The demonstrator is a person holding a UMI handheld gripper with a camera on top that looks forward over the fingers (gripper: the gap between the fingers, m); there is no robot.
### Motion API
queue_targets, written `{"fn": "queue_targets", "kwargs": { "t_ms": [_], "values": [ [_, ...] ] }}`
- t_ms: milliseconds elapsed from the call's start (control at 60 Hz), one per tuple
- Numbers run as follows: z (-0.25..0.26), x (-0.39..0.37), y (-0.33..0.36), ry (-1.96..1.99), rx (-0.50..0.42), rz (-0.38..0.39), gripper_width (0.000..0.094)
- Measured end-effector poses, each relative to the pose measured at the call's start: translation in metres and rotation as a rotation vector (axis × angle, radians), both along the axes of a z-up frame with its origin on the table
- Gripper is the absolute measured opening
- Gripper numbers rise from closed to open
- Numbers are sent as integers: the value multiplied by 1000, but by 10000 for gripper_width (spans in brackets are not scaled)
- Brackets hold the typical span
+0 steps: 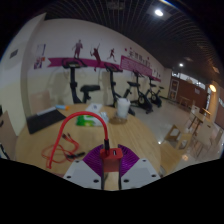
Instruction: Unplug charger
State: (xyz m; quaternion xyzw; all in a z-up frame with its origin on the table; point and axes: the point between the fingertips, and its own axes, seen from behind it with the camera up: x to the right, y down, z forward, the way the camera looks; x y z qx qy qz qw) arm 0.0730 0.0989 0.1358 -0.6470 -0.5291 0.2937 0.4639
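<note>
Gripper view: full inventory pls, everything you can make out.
charger: 1, red, between the fingers, just ahead of the pads
cable: 1, red, arcs up and to one side of the charger
green item: 1, green, under the cable's arc, too small to identify
exercise machines: several, white and dark, along the far wall
floor: 1, tan, beyond the fingers
gripper: 1, magenta pads, white fingers, fingers close around the charger; contact unclear

Red cable (pixel 72 128) loops at 11 o'clock off the tongs (pixel 110 168); bench (pixel 150 135) open toward 2 o'clock.
</note>
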Motion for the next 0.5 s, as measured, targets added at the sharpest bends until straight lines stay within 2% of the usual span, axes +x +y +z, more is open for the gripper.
{"fn": "queue_targets", "kwargs": {
  "t_ms": [167, 217, 233, 267, 300, 367, 400, 450, 500],
  "values": [
    [-84, 7, 55, -200, -26, -44, 218],
    [-102, 5, 60, -250, -33, -34, 263],
    [-108, 4, 60, -265, -41, -26, 311],
    [-119, 6, 56, -296, -65, 3, 319],
    [-127, 7, 52, -324, -87, 28, 386],
    [-132, 10, 49, -345, -104, 53, 710],
    [-129, 13, 58, -349, -81, 38, 872],
    [-119, 26, 62, -363, -62, 50, 829],
    [-104, 36, 57, -350, -70, 81, 854]
  ]
}}
